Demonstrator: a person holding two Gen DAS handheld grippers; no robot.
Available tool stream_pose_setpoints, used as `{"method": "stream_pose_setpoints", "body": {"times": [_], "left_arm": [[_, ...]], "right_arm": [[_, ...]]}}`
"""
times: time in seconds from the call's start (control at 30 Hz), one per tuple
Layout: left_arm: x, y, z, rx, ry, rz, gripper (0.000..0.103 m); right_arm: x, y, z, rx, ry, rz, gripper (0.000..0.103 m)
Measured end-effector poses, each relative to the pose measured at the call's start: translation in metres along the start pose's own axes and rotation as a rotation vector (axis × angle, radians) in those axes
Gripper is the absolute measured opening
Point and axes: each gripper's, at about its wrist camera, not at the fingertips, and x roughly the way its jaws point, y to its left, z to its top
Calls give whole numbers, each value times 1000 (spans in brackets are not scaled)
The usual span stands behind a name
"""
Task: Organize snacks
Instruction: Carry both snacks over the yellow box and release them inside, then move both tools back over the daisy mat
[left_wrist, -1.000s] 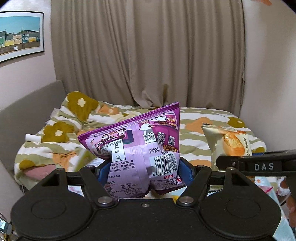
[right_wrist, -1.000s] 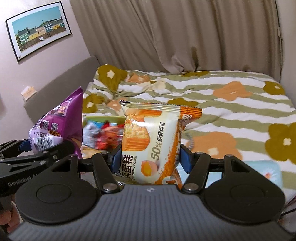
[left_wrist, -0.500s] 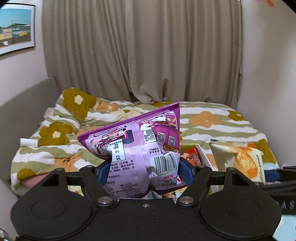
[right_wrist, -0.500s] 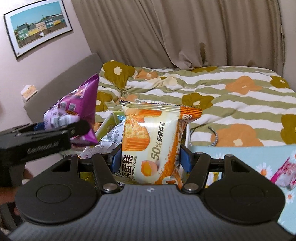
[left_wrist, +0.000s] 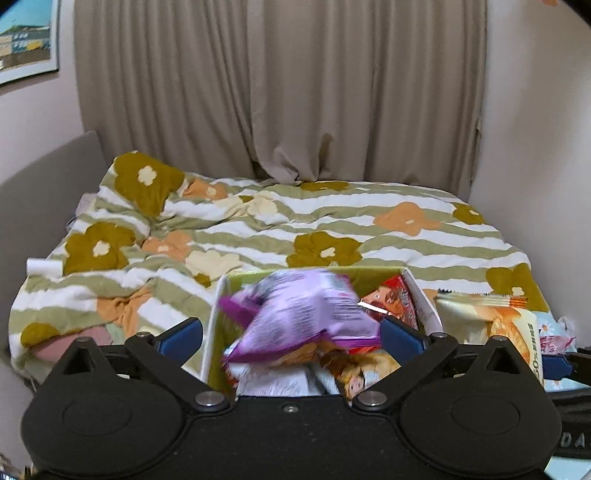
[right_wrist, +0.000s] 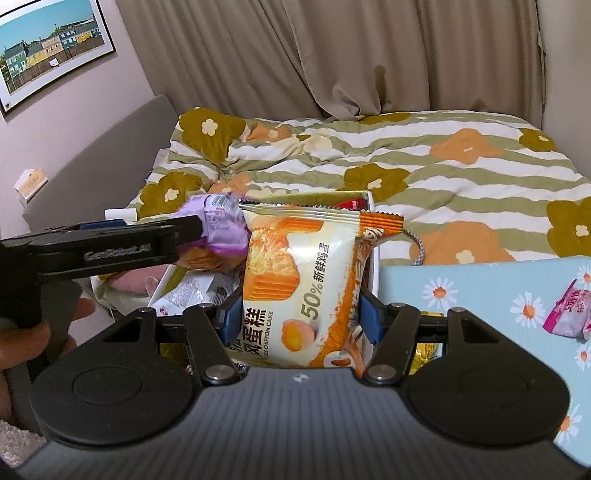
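A purple snack bag (left_wrist: 303, 314), blurred, drops between the widely spread pads of my left gripper (left_wrist: 291, 332), whose jaws are opening. No pad touches the bag. It hangs over a white box with a green inside (left_wrist: 216, 306) that holds several snack packets. My right gripper (right_wrist: 299, 314) is shut on a cream and orange chiffon cake packet (right_wrist: 295, 280), held upright just above the box's right wall (right_wrist: 373, 258). The purple bag (right_wrist: 221, 229) shows beside it in the right wrist view, and the cake packet (left_wrist: 506, 325) shows at the right in the left wrist view.
The box sits by a bed with a green-striped floral duvet (left_wrist: 332, 229). To its right lies a light blue daisy-patterned surface (right_wrist: 498, 295) with a pink packet (right_wrist: 569, 314) on it. A hand (right_wrist: 22, 332) holds the left gripper's handle at the left edge.
The left jaws have spread wide and let go of the purple bag, which now tips and falls toward the box. Both grippers have moved forward over the box; the right still grips the cake.
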Motion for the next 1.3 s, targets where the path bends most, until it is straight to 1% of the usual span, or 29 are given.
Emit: {"method": "stream_pose_setpoints", "body": {"times": [0.23,0.33,0.37,0.4,0.43,0.53,0.67,0.8,1.03,1.17,1.3], "left_arm": [[-34,17,-18,-81,-9,22,103],[-42,21,-20,-97,-12,31,103],[-44,22,-22,-95,-12,42,103],[-45,21,-24,-91,-11,51,103],[-46,22,-27,-89,-9,59,103],[-46,22,-38,-93,8,69,103],[-43,21,-51,-106,42,58,103],[-42,19,-58,-107,62,42,103],[-51,15,-61,-101,52,16,103],[-61,8,-55,-98,33,29,103],[-73,-5,-49,-90,5,32,103]], "right_arm": [[-11,8,-7,-44,-16,17,77],[-13,12,-9,-52,-38,32,80],[-12,13,-11,-49,-44,38,83],[-11,14,-12,-47,-49,46,96],[-11,14,-14,-42,-52,51,103],[-7,13,-22,-26,-47,52,103],[-3,9,-32,-4,-25,40,103],[-5,7,-38,1,-25,20,103],[-19,6,-43,5,-43,6,103],[-33,3,-42,9,-65,9,103],[-48,-8,-37,19,-87,14,103]]}}
